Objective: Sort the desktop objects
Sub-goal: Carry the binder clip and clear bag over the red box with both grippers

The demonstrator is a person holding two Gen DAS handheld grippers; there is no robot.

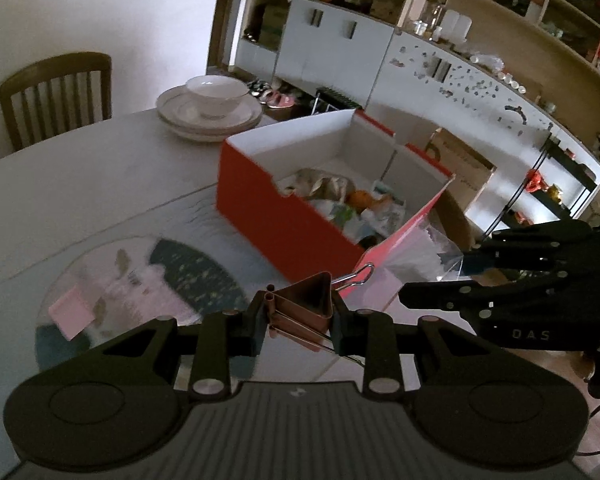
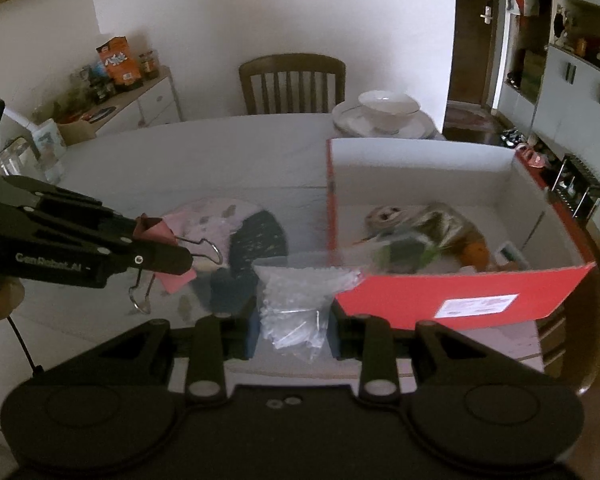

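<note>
My left gripper [image 1: 298, 320] is shut on a rose-gold binder clip [image 1: 306, 306] and holds it above the table near the red box [image 1: 276, 216]. The same clip [image 2: 156, 230] shows in the right wrist view, in the left gripper [image 2: 164, 246]. My right gripper [image 2: 292, 330] is shut on a clear plastic bag of small white parts [image 2: 300, 300], just left of the red box's front wall [image 2: 460, 296]. The bag [image 1: 416, 252] and the right gripper [image 1: 436, 280] also show in the left wrist view. The box holds several wrappers and packets [image 2: 424, 236].
A round glass turntable [image 1: 140, 280] with a pink sticky pad [image 1: 74, 314] lies on the grey table [image 1: 80, 184]. Stacked plates with a bowl [image 1: 210, 108] stand behind the box. A wooden chair [image 2: 292, 82] stands at the table's far edge.
</note>
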